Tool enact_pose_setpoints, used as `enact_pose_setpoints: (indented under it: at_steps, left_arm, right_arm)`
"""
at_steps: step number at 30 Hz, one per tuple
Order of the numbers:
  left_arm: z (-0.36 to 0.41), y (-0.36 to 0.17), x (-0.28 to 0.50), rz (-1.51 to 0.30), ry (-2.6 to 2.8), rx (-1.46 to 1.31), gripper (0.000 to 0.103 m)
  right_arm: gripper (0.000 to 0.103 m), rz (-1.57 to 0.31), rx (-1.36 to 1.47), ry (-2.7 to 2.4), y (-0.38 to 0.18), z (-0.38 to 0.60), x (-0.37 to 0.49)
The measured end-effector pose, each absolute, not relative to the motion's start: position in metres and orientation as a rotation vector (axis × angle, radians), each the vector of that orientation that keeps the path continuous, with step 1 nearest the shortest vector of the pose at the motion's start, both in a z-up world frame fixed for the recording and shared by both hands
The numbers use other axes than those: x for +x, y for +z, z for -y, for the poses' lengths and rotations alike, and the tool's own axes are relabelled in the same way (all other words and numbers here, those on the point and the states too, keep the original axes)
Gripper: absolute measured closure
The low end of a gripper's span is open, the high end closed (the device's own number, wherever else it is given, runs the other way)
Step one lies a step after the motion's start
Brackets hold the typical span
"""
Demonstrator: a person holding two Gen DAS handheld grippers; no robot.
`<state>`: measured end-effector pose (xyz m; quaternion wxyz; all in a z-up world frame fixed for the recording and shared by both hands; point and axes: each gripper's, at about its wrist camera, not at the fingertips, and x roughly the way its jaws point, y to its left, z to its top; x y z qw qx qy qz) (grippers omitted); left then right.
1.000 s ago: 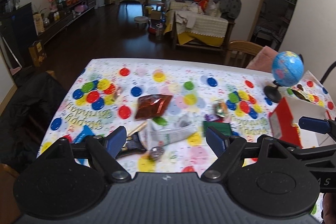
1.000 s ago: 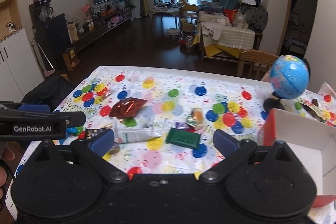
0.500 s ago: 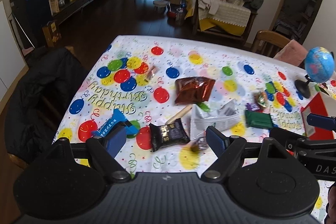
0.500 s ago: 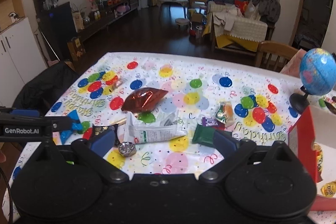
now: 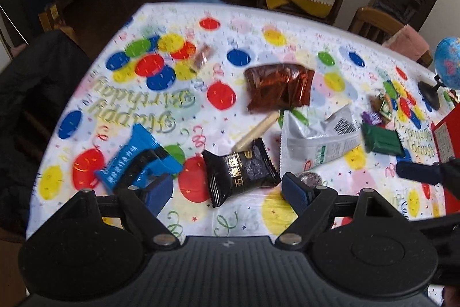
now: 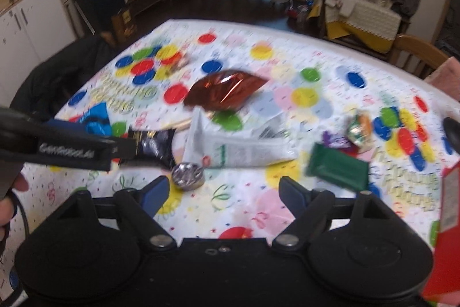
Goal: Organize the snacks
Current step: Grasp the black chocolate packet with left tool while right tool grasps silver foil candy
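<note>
Snacks lie scattered on a balloon-print tablecloth (image 5: 287, 28). My left gripper (image 5: 227, 189) is open low over the table, with a black packet (image 5: 241, 171) lying just ahead between its fingers, untouched. A blue packet (image 5: 135, 157) sits by its left finger. My right gripper (image 6: 224, 190) is open and its jaws are closing with nothing between them. A round silver foil candy (image 6: 188, 174) lies just ahead of its left finger and a green packet (image 6: 336, 166) ahead of its right finger. A white bag (image 6: 238, 148) and a red-brown foil bag (image 6: 227, 91) lie farther out.
A red box (image 6: 448, 220) stands at the table's right edge, near a small globe (image 5: 448, 68). Small wrapped candies (image 6: 359, 128) lie by the green packet. A beige stick snack (image 5: 256, 131) lies under the foil bag. A dark jacket (image 5: 34, 105) hangs on the chair at left.
Both grippers have come down toward the table and tilted more steeply, so the snacks look larger and closer. The right gripper's jaws have narrowed. The left jaws kept their width.
</note>
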<state>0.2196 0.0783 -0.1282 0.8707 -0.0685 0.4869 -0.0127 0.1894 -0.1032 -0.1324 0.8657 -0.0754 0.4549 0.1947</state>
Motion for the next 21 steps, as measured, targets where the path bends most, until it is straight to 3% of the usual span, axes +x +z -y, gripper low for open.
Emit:
enact_pose_setpoints:
  at_steps: [11,21]
  left_arm:
    - [-0.079,-0.157,0.245,-1.069,-0.061,-0.192,0.021]
    - [-0.074,-0.170,0.258,-1.096,-0.066,-0.213,0.022]
  right_arm:
    - [0.035,-1.004,-0.188,0.493,-0.167,0.077,0.207]
    - [0.056,-1.021,-0.201,0.504,-0.179,0.065,0.215]
